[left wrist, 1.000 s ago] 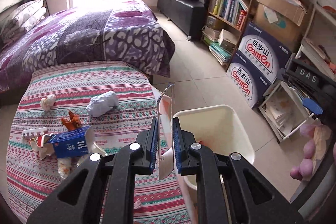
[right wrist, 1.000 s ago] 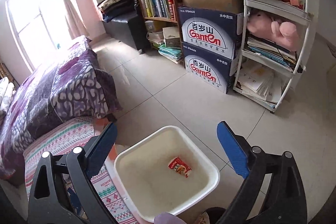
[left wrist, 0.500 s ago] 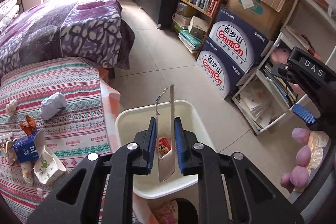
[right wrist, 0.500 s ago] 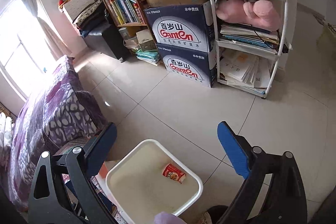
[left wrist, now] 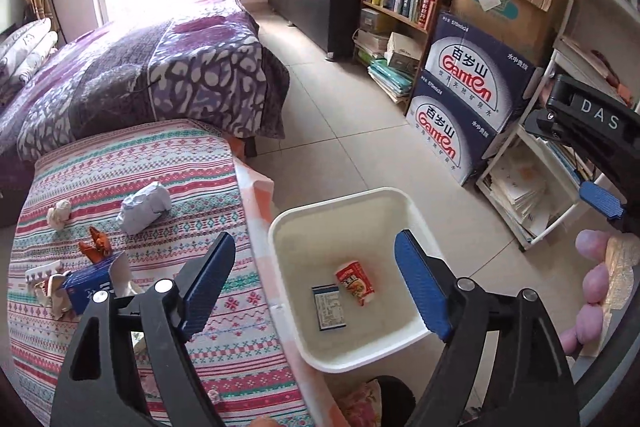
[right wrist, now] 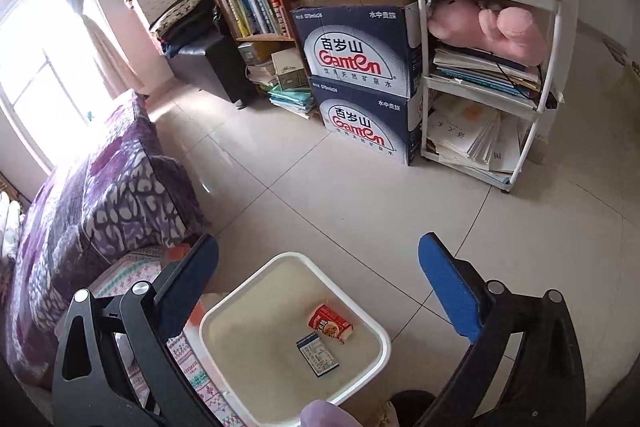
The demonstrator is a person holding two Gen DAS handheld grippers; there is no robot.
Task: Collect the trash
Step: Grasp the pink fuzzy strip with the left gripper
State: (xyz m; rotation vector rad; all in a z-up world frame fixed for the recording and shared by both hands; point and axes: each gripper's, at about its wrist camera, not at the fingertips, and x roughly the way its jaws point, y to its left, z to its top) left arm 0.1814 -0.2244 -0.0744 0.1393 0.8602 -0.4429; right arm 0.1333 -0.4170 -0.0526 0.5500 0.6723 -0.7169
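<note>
The left gripper (left wrist: 316,279) no longer pinches the flat card packet it gripped a second ago; its jaws are opening, already wide, with nothing between the blue pads. That packet (left wrist: 329,307) now lies flat on the floor of the white bin (left wrist: 340,201), printed side up, just beside the red snack wrapper (left wrist: 355,283) that was there before. The bin, which earlier sat off at 3 o'clock of the closed fingers, now fills the gap between them.

The left gripper tilts steeply down over the bin's near rim, its left finger above the striped cloth (left wrist: 120,163) and its right finger above the bin. The right gripper (right wrist: 318,287) also points downward at the bin, jaws spread wide and empty as before; in its view the packet (right wrist: 318,354) sits at 7 o'clock of the wrapper (right wrist: 330,323).

Outward at 9 o'clock on the striped cloth remain a blue carton (left wrist: 86,287), an orange scrap (left wrist: 95,245), a crumpled white paper (left wrist: 144,207) and a small paper wad (left wrist: 59,213). At 1 o'clock stand two stacked water boxes (left wrist: 468,99).
</note>
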